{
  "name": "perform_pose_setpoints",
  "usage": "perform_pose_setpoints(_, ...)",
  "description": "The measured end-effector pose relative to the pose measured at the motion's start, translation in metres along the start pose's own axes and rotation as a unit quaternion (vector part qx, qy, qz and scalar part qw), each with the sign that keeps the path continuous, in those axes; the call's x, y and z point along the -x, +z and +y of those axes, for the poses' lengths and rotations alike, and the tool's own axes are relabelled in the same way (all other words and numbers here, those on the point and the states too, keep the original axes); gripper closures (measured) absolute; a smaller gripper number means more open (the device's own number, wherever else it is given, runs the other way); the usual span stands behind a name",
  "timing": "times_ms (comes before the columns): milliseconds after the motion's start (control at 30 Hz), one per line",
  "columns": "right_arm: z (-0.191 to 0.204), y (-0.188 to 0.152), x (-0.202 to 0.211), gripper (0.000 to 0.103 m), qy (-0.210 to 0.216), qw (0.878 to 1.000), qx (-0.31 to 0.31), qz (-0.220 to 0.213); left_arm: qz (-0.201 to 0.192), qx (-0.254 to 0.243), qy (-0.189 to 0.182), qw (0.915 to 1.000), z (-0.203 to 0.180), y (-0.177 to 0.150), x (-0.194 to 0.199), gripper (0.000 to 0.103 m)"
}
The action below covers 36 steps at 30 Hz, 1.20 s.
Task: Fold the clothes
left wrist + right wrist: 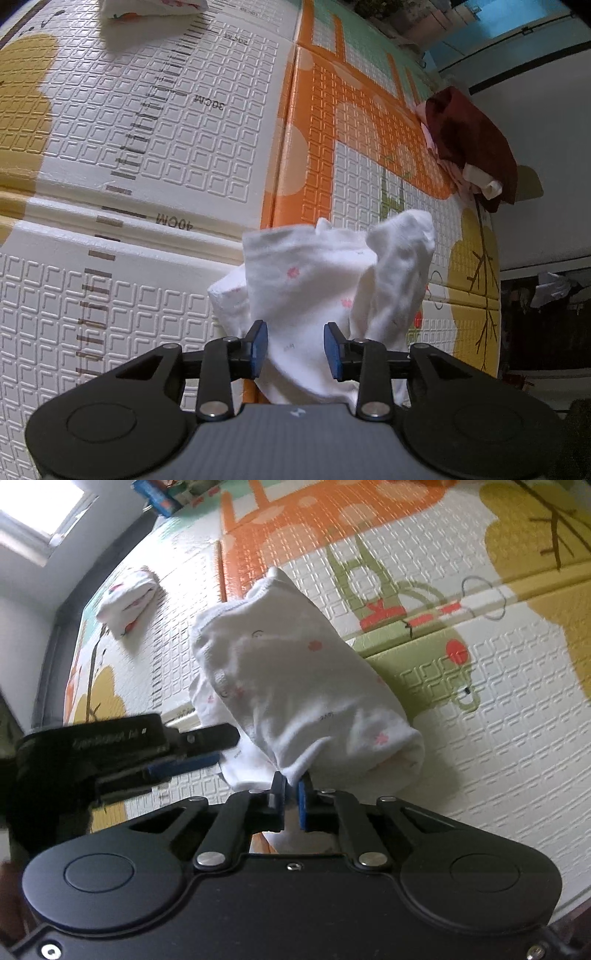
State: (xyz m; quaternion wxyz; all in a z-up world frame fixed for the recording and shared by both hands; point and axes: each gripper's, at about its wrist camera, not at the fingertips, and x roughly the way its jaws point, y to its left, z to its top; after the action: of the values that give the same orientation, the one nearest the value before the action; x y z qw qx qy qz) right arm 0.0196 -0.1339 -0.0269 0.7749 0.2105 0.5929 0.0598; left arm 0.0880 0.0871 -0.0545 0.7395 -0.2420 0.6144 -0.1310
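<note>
While the right gripper (291,794) has its blue pads pressed nearly together on a corner of the white garment (295,686), the cloth hangs bunched and lifted above the play mat (480,738), its pink flower print showing on the folds. The left gripper (177,753) comes in from the left of the right wrist view, side-on, just beside the lower left edge of the same cloth. In the left wrist view, the left gripper (295,349) stands with its jaws spread wide, and the white garment (325,288) fills the gap between the blue pads (258,347); whether the fabric touches them cannot be told. The cloth there looks crumpled, with one rounded lobe rising at its right side. The play mat (184,147) carries an embossed square pattern, a printed ruler scale, orange bands and yellow tree shapes. A folded white piece (127,600) with small red and orange marks lies on the mat far to the left, well apart from the held garment, and its edge appears at the top left of the left wrist view (147,11). A pile of dark red cloth (469,147), with pink and white pieces under it, sits at the far right edge of the mat.
</note>
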Motion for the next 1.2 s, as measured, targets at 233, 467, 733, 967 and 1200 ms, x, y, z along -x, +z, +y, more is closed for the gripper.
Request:
perform_pose_setpoints(233,0.008,-0.007,0.019,0.098,-0.012,0.997,0.07,0.001,0.007,-0.006,0.009,0.9999,-0.002,-0.001,-0.005,0.063)
perform_pose_setpoints(467,0.023,-0.02,0.017,0.098,-0.006,0.987,0.159,0.03,0.015,-0.008,0.021,0.9996,-0.003,-0.003,-0.015,0.062)
perform_pose_setpoints(733,0.025,-0.031,-0.003,0.098,-0.006,0.98,0.184,0.071,0.016,-0.002,0.027,0.9995,0.0,-0.003,-0.021,0.062)
perform_pose_setpoints(967,0.027,-0.044,-0.03,0.098,-0.022,0.972,0.214,0.098,0.011,0.011,0.022,0.9996,0.005,-0.002,-0.02,0.062)
perform_pose_setpoints(1200,0.037,-0.059,-0.041,0.098,-0.042,0.962,0.252,0.097,-0.009,0.027,0.02,0.9994,0.01,0.001,-0.013,0.062)
